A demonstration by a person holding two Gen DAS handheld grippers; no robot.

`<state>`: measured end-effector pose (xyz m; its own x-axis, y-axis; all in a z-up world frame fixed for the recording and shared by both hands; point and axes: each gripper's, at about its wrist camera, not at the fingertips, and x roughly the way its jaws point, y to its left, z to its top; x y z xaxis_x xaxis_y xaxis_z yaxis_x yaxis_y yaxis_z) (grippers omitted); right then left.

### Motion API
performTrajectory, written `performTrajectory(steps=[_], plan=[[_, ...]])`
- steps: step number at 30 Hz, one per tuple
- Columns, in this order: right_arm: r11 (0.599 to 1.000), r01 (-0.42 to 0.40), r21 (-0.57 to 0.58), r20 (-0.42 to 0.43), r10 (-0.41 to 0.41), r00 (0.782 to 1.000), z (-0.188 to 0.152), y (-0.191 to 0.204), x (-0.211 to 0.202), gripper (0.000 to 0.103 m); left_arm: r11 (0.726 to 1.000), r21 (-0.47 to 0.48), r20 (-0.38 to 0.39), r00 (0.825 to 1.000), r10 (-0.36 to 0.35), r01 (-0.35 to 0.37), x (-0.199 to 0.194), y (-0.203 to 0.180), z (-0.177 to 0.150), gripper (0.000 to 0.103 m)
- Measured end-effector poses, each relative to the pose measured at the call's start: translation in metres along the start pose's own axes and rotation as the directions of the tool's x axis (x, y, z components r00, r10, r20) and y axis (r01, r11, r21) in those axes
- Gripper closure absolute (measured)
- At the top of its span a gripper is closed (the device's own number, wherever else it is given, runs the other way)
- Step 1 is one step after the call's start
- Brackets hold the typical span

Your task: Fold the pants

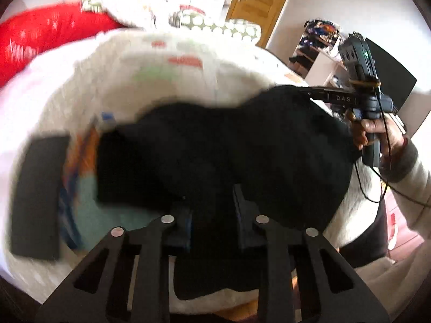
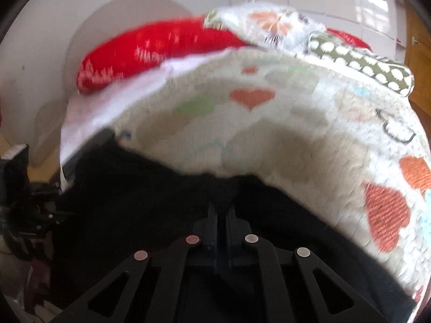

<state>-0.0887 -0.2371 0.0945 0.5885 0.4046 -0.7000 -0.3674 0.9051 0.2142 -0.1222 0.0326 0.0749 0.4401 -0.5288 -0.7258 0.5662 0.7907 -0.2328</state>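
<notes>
While both tilt downward, each gripper, left (image 1: 212, 204) and right (image 2: 221, 216), clenches black pants (image 1: 229, 145).

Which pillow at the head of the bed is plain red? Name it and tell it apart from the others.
The long red pillow, at the left against the wall. The others differ: the white floral pillow beside it and the green white-dotted cushion further right.

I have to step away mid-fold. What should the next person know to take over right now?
Left gripper: nearly shut, black pants between its fingers at the near edge; a firm grip is unclear.
Right gripper: shut on the pants' far side.
The pants lie bunched on the heart-patterned blanket on the bed, red pillow behind.
Done: both edges taken up.
Left: fold the pants over, flatten, let go.
</notes>
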Motion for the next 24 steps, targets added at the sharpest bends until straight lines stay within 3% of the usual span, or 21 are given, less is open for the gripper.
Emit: performTrajectory(steps=[1, 4, 7, 9, 11, 15, 18, 20, 21, 24], plan=[[1.0, 0.0, 0.018, 0.02, 0.0, 1.0, 0.005, -0.004, -0.003, 0.101, 1.0, 0.003, 0.021, 1.0, 0.005, -0.005, -0.004, 0.002, 0.01, 0.092], [0.998, 0.03, 0.062, 0.078, -0.035, 0.996, 0.023, -0.013, -0.009, 0.101, 1.0, 0.003, 0.083, 0.996, 0.021, -0.021, -0.011, 0.015, 0.041, 0.092], [0.994, 0.059, 0.091, 0.121, -0.07, 0.99, 0.037, -0.018, -0.008, 0.103, 0.996, -0.017, 0.056, 0.995, 0.084, -0.084, 0.007, 0.031, 0.059, 0.092], [0.99, 0.09, 0.106, 0.135, -0.104, 0.985, 0.045, -0.024, -0.002, 0.103, 0.993, -0.035, 0.009, 0.994, 0.111, -0.111, 0.026, 0.04, 0.056, 0.092], [0.987, 0.064, 0.147, 0.096, -0.078, 0.992, 0.046, -0.03, 0.015, 0.103, 0.988, -0.046, -0.034, 0.988, 0.148, -0.149, 0.043, 0.046, 0.046, 0.092], [0.981, 0.046, 0.188, 0.043, -0.055, 0.998, 0.031, -0.034, 0.014, 0.101, 0.986, -0.093, -0.018, 0.99, 0.137, -0.139, 0.035, 0.056, 0.029, 0.09], [0.982, 0.047, 0.182, 0.042, -0.055, 0.998, 0.008, -0.032, -0.015, 0.089, 0.982, -0.128, -0.011, 0.991, 0.136, -0.137, 0.022, 0.064, 0.023, 0.081], [0.978, -0.023, 0.207, 0.065, 0.009, 0.998, -0.014, -0.029, -0.037, 0.061, 0.979, -0.122, 0.0, 0.986, 0.165, -0.164, 0.014, 0.064, 0.021, 0.078], [0.975, -0.064, 0.215, 0.067, 0.05, 0.996, -0.026, -0.025, -0.046, 0.056, 0.977, -0.116, 0.005, 0.983, 0.183, -0.181, 0.01, 0.062, 0.02, 0.078], [0.974, -0.152, 0.167, 0.01, 0.152, 0.988, -0.068, -0.005, -0.066, 0.054, 0.97, -0.114, 0.017, 0.975, 0.22, -0.217, -0.001, 0.058, 0.019, 0.078]])
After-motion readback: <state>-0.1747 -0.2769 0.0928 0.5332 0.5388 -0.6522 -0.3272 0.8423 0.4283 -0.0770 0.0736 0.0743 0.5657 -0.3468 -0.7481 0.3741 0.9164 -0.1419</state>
